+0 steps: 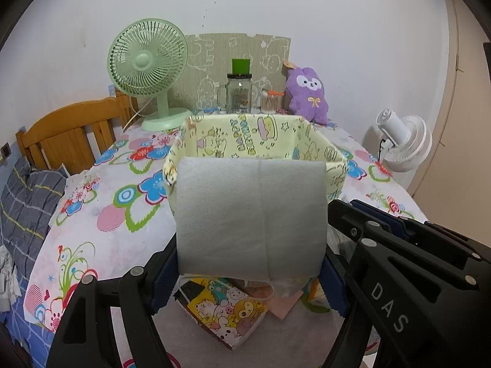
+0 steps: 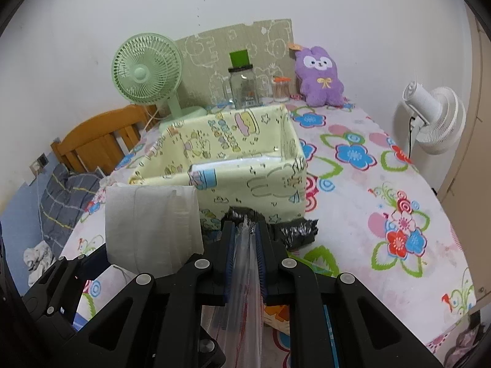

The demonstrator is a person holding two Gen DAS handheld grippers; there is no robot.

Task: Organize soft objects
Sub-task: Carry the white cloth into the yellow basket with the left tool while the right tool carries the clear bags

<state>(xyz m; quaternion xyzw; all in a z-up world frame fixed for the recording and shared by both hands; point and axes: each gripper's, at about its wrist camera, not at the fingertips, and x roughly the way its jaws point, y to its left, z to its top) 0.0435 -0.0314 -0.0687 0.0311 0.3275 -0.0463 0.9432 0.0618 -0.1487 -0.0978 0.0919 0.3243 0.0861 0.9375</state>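
Note:
My left gripper (image 1: 250, 279) is shut on a white tissue roll (image 1: 250, 217) and holds it above the table, just in front of the yellow cartoon-print fabric box (image 1: 257, 138). The roll (image 2: 152, 227) also shows at the left of the right wrist view, near the box (image 2: 251, 181). My right gripper (image 2: 245, 233) is shut on a clear plastic bag (image 2: 245, 276) that hangs between its fingers. A black crinkled bag (image 2: 294, 230) lies against the box's near wall. A purple plush rabbit (image 1: 307, 92) sits at the back by the wall.
A green desk fan (image 1: 147, 70), a glass jar with green lid (image 1: 239, 92) and a cotton swab pot (image 1: 271, 101) stand at the back. A white fan (image 1: 402, 141) stands at the right. A cartoon-print carton (image 1: 227, 312) lies below my left gripper. A wooden bed headboard (image 1: 73, 135) is at the left.

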